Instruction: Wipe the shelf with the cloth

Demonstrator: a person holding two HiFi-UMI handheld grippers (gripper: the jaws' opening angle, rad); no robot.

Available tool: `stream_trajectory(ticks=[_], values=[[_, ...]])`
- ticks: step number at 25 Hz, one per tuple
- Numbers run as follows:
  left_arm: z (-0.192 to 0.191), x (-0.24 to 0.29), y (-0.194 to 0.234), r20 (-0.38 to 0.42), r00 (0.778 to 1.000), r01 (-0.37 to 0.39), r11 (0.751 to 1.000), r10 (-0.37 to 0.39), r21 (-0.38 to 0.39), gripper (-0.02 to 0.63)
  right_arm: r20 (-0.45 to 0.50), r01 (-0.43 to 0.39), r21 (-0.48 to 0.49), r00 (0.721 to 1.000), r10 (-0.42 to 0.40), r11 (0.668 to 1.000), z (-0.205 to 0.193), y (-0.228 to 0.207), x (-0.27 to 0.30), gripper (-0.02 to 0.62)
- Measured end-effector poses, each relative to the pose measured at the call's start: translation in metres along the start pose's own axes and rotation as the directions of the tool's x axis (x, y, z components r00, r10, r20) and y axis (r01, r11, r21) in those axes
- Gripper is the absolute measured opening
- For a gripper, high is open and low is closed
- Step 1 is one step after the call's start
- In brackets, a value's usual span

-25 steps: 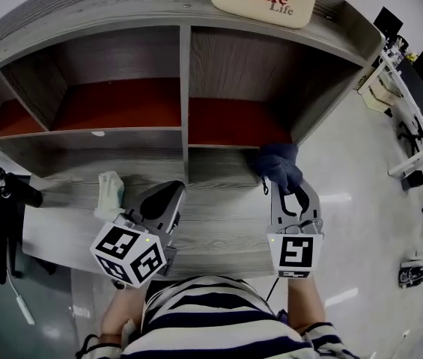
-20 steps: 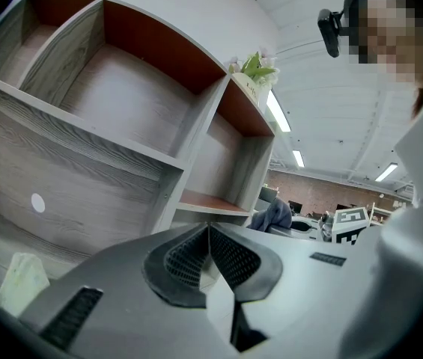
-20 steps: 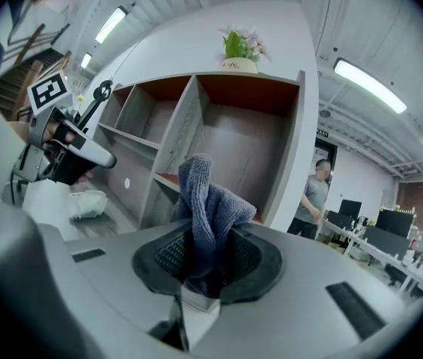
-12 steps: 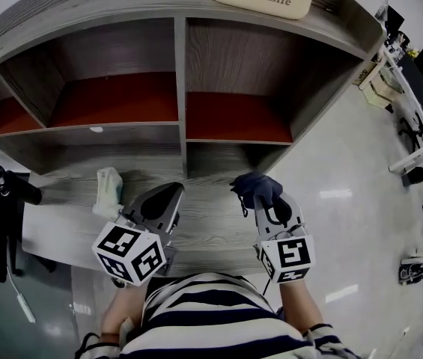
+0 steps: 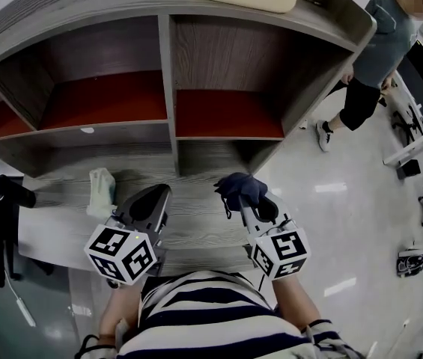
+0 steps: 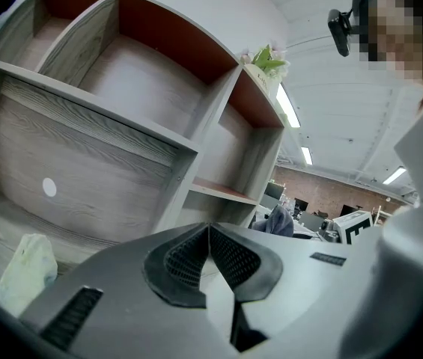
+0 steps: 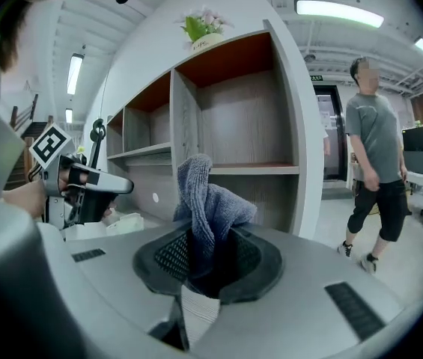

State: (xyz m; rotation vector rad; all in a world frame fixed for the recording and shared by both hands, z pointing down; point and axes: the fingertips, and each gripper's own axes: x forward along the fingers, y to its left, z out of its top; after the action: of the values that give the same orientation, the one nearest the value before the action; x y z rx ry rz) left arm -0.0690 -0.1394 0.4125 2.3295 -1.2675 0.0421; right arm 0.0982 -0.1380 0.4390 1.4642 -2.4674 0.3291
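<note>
A blue cloth (image 5: 239, 186) is gripped by the right gripper (image 7: 208, 254) over the shelf's (image 5: 196, 223) near edge, with the left gripper (image 6: 210, 234) held closed and empty alongside.

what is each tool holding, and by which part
The right tool grips the cloth by a bunched fold; the rest sticks up past the jaws. The left tool is shut and holds nothing.

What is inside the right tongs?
A blue-grey cloth, clamped in the right tongs; its bunched end stands out above. The clamped part is hidden between the jaws.
</note>
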Motion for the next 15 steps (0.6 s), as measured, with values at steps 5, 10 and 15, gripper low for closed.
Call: stream_trajectory(ticks=[5, 10, 15], values=[[0.0024, -0.0012, 0.0006, 0.006, 1.0, -0.003, 1.0, 0.003, 0.002, 0.023, 0.001, -0.005, 0.026, 1.0, 0.005, 1.0, 0.0013, -0.0017, 0.0005, 0.08], [0.0023, -0.0033, 0.0018, 0.005, 1.0, -0.008, 1.0, 0.008, 0.006, 0.023, 0.001, -0.001, 0.037, 1.0, 0.001, 0.999, -0.0002, -0.002, 0.0, 0.078], [0.0012, -0.0036, 0.0007, 0.001, 1.0, -0.006, 1.0, 0.006, 0.006, 0.023, 0.006, -0.001, 0.06, 1.0, 0.001, 0.998, 0.001, -0.0021, -0.0003, 0.078]])
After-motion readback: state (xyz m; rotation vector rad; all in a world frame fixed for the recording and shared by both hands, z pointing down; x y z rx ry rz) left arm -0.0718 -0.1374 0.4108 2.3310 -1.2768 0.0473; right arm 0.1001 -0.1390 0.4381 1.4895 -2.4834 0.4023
